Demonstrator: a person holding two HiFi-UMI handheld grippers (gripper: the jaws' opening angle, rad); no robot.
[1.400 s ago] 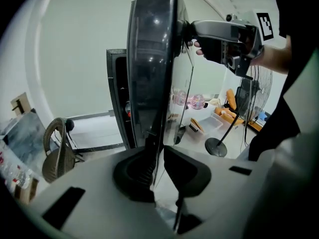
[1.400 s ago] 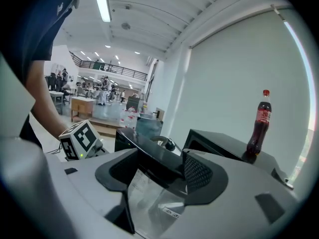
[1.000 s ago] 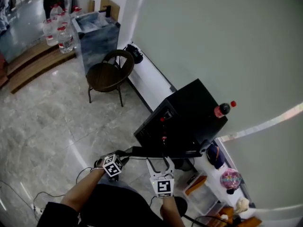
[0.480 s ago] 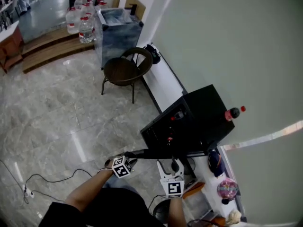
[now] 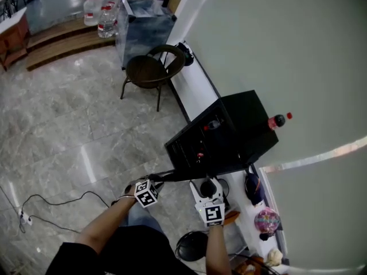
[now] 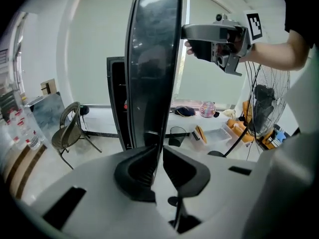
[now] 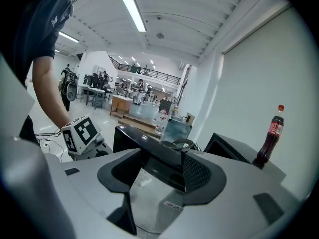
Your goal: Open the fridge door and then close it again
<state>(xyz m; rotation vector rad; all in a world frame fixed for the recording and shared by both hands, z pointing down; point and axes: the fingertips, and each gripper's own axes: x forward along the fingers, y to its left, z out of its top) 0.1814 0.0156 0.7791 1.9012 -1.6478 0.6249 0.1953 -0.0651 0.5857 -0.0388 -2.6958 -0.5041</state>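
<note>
The black mini fridge stands against the wall with its door swung out toward me. In the left gripper view the door shows edge-on. My left gripper is shut on the door's thin free edge. My right gripper points at the door's outer face near the top. Its jaws have just been closing; the door's top edge lies across the gap and the pads do not clamp it. A cola bottle stands on the fridge.
A brown chair and a grey cabinet stand further along the wall, with water bottles beyond. A floor fan is at my right. A cable lies on the marble floor. A low white shelf runs beneath the fridge.
Both grippers have moved along with the door's edge, and the head view has swung. The right gripper's fingers stand a little closer together than a second ago.
</note>
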